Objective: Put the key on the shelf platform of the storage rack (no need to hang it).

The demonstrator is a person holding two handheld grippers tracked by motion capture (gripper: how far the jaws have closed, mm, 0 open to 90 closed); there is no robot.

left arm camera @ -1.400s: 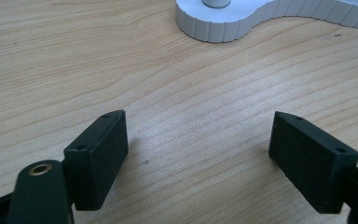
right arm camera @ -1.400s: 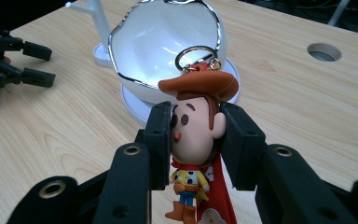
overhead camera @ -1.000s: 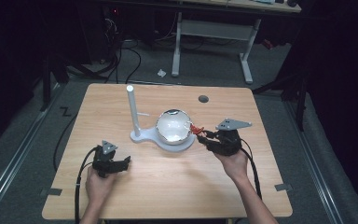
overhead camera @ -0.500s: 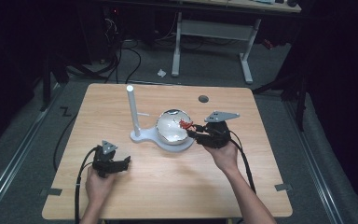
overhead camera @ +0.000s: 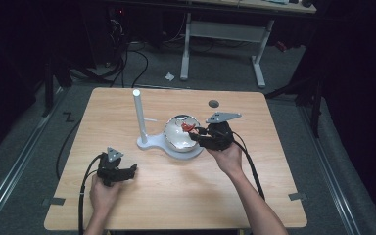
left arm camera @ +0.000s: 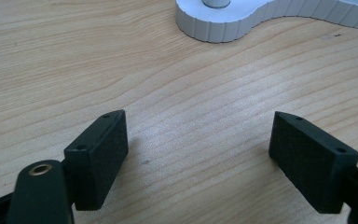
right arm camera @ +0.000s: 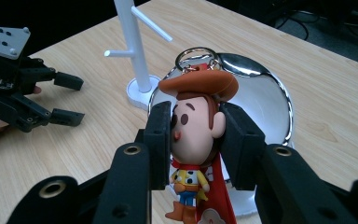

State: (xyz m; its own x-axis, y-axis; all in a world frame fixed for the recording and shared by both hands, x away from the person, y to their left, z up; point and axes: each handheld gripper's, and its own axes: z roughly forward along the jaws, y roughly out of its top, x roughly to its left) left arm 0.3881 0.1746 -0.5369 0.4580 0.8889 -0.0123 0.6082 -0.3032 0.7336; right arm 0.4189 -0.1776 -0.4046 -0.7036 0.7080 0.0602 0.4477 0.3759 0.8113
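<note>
My right gripper (right arm camera: 196, 135) is shut on the head of a small cowboy figure keychain (right arm camera: 195, 126) with an orange hat, a metal ring on top and a red strap below. It holds the keychain (overhead camera: 188, 127) over the shiny metal bowl (overhead camera: 178, 131), which sits on the white stand's base (overhead camera: 188, 152). The stand's white post (overhead camera: 139, 115) with side pegs (right arm camera: 152, 24) rises to the left of the bowl. My left gripper (overhead camera: 128, 171) rests open on the table near the front left, with bare wood between its pads (left arm camera: 98, 154).
The wooden table (overhead camera: 127, 205) has a round dark grommet (overhead camera: 213, 104) near its far edge. Cables trail from both grippers off the front. Beyond the table stand a white desk frame (overhead camera: 225, 34) and floor cables.
My right gripper has carried the keychain leftward, from beside the bowl's right rim to over the bowl. The left gripper has stayed put.
</note>
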